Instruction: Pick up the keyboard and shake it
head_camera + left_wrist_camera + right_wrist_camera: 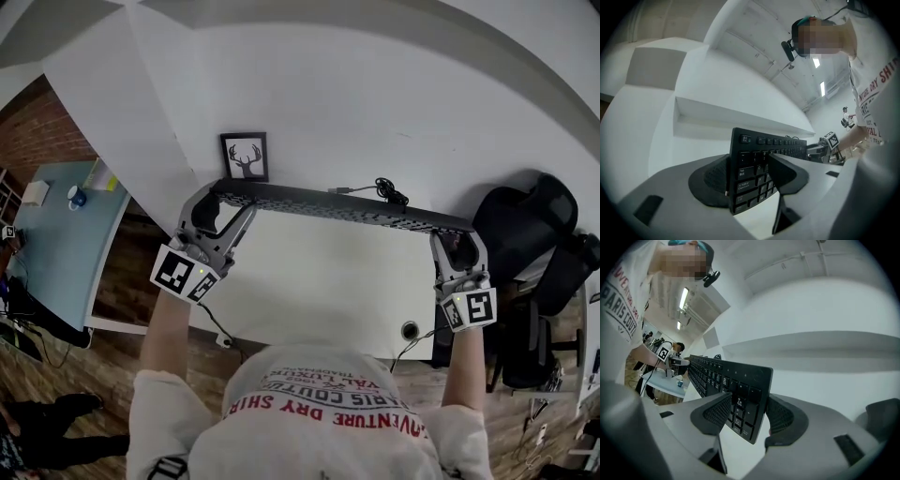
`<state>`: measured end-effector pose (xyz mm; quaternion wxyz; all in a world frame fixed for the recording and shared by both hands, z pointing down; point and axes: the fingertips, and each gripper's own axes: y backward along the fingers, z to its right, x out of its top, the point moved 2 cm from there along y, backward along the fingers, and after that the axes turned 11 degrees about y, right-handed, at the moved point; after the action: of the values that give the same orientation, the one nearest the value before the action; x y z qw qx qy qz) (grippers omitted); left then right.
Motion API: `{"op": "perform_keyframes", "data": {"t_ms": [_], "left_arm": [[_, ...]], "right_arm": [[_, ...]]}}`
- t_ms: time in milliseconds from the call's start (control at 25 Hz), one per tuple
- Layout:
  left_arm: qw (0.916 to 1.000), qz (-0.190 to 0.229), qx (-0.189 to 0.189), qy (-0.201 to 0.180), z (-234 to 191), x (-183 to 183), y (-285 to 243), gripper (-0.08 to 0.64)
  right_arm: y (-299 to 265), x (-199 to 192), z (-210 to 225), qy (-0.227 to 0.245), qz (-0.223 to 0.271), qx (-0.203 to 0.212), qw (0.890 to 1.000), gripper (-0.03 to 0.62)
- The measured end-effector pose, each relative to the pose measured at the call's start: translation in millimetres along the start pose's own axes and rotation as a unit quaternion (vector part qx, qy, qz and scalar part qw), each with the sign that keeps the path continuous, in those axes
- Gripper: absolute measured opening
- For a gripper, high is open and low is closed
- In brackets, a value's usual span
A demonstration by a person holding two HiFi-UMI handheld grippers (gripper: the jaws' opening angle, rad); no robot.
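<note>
Above the white desk (319, 281), left gripper (221, 204) clamps the black keyboard (347, 204) by its left short end, jaws wide, pads on both faces. Right gripper (457, 242) clamps the right end the same way. Keyboard looks light, stiff and smooth plastic, so the end grips suit shaking but could slip.

The left gripper (749, 174) has both jaws pressed on the near end of a black keyboard (761, 149), which stands on edge with its keys facing right. The right gripper (820, 149) is at the far end. A person's white shirt (876, 108) with red lettering fills the right edge.
</note>
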<state>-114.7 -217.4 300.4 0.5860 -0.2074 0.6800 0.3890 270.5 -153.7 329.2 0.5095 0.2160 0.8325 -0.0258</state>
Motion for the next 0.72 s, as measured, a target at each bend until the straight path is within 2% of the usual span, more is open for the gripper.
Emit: {"op": "perform_keyframes", "data": {"t_ms": [160, 320, 480, 600, 720], "left_arm": [[0.9996, 0.021, -0.007, -0.017, 12, 16, 3, 0.249], [0.9997, 0.015, 0.003, -0.019, 12, 12, -2, 0.249], [0.9984, -0.035, 0.013, 0.042, -7, -19, -8, 0.249], [0.9926, -0.073, 0.01, 0.097, -24, -42, -4, 0.249], [0.9883, -0.089, 0.001, 0.124, -38, -51, 1, 0.249]], "right_arm": [[9, 14, 6, 0.021, 0.018, -0.009, 1.0, 0.247], [6, 4, 9, -0.006, -0.003, -0.004, 1.0, 0.247], [1, -18, -1, -0.044, -0.057, 0.014, 0.997, 0.249], [-2, -22, -15, -0.037, -0.078, 0.02, 0.996, 0.249], [-6, -19, -28, -0.025, -0.087, 0.019, 0.996, 0.249]]}}
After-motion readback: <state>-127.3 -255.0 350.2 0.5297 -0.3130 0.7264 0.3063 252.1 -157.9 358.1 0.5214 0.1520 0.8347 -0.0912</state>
